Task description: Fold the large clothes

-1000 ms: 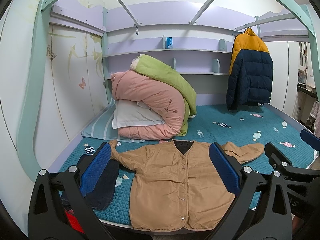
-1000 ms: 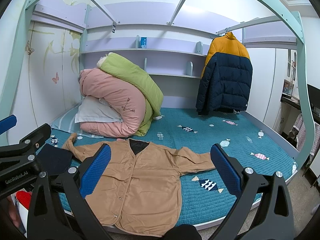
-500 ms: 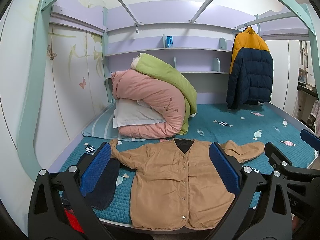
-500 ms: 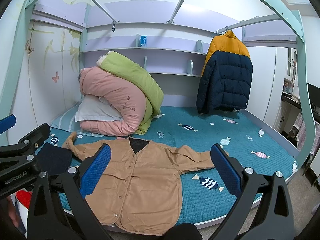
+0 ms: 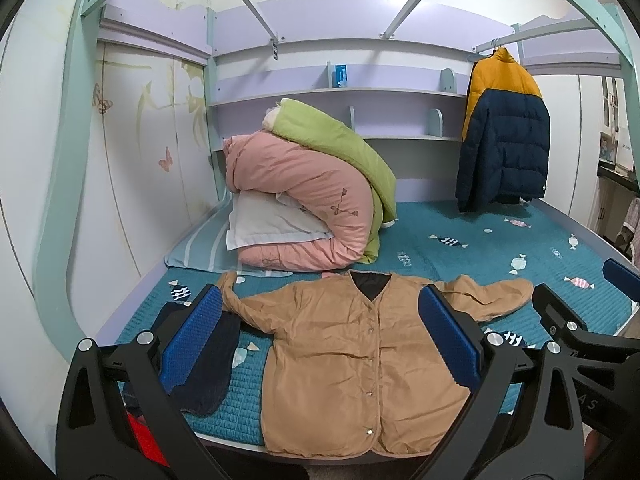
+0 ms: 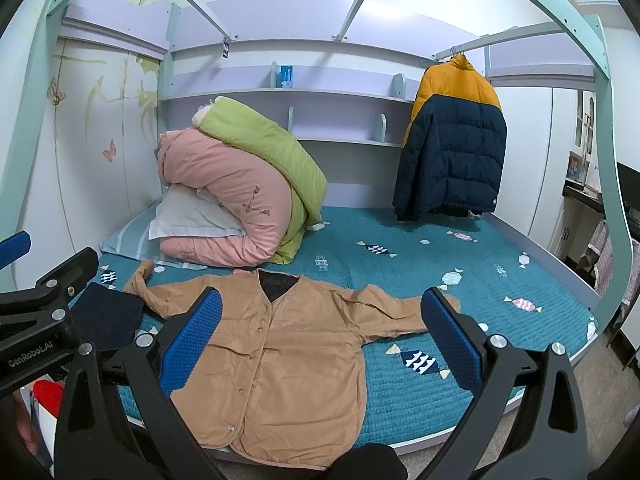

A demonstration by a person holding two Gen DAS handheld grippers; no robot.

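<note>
A tan button-front jacket (image 5: 344,364) lies flat, front up, at the near edge of the teal bed (image 5: 480,248), sleeves spread to both sides. It also shows in the right wrist view (image 6: 280,356). My left gripper (image 5: 320,344) is open and empty, held above the jacket near the bed's front edge. My right gripper (image 6: 320,344) is open and empty, above the jacket's right side and right sleeve (image 6: 384,312). Neither gripper touches the cloth.
A dark navy folded garment (image 5: 204,364) lies left of the jacket. Rolled pink and green quilts (image 5: 312,204) and a pillow sit at the back left. A yellow and navy puffer jacket (image 5: 504,136) hangs at the back right. Bed frame posts rise on both sides.
Both views have shifted only slightly; the jacket lies as before and both grippers stay open.
</note>
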